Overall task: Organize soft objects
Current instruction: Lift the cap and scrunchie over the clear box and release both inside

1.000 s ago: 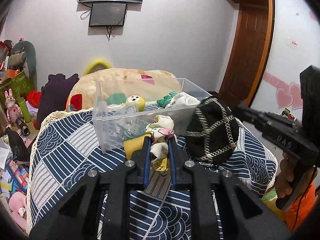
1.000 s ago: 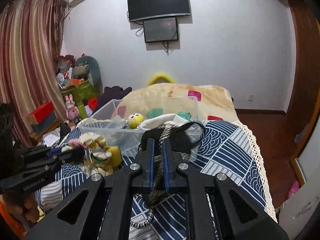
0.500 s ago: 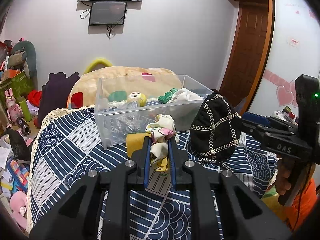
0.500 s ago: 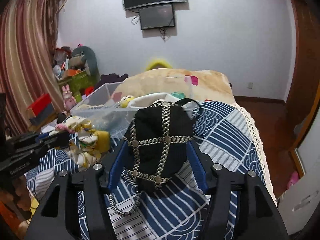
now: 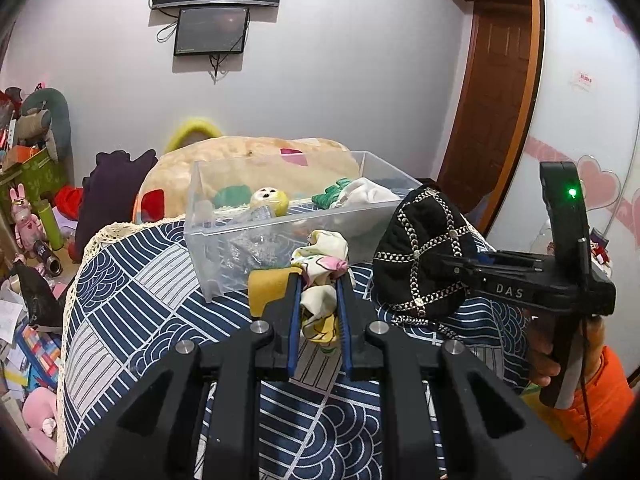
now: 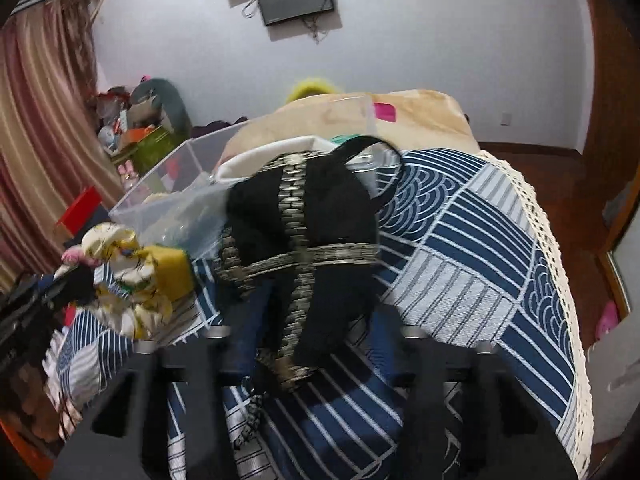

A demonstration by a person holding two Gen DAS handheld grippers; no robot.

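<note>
One clear bin [image 5: 288,236], two grippers — left [image 5: 319,292], right [image 6: 316,344]

- Your things sit on a bed [image 5: 132,280] spread with a navy and white patterned cover [image 6: 460,240] that has a cream lace edge.
- A clear plastic bin [image 5: 280,236] stands directly on the cover, with soft toys and cloth inside it.
- A yellow sponge [image 5: 266,288] lies just in front of the bin.
- A black bag with chain trim [image 5: 420,256] rests on the cover to the right of the bin.
- Behind the bin lies a large beige cushion [image 5: 256,156].
</note>
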